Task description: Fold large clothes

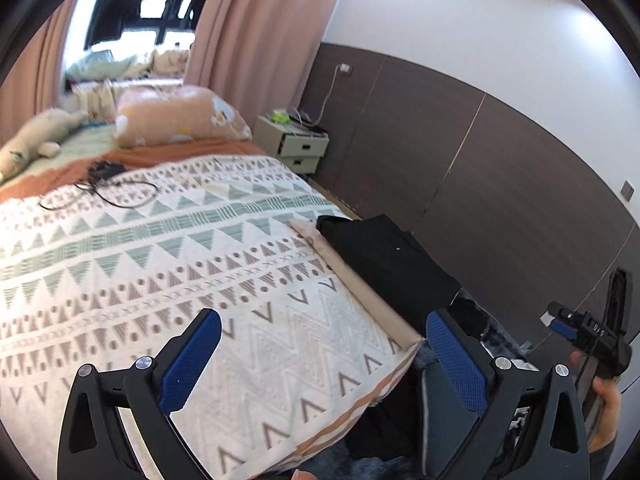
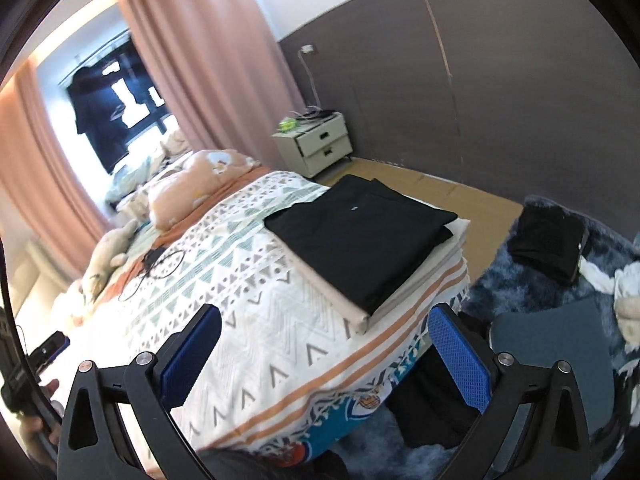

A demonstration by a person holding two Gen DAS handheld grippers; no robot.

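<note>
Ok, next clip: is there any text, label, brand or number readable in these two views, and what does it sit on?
None can be read.
Small white mark on the folded black garment: too small to tell whether it is a label or letters.
Colourful round emblems on the bedsheet edge below the white patterned blanket: too blurred to read.
Cream two-drawer nightstand: no lettering visible.

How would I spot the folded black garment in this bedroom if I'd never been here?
Find the bed with the triangle-patterned cover. At its foot corner on the nightstand side lies a folded beige cloth, and the folded black garment sits flat on top of it, the only neat black rectangle on the bed.
</note>
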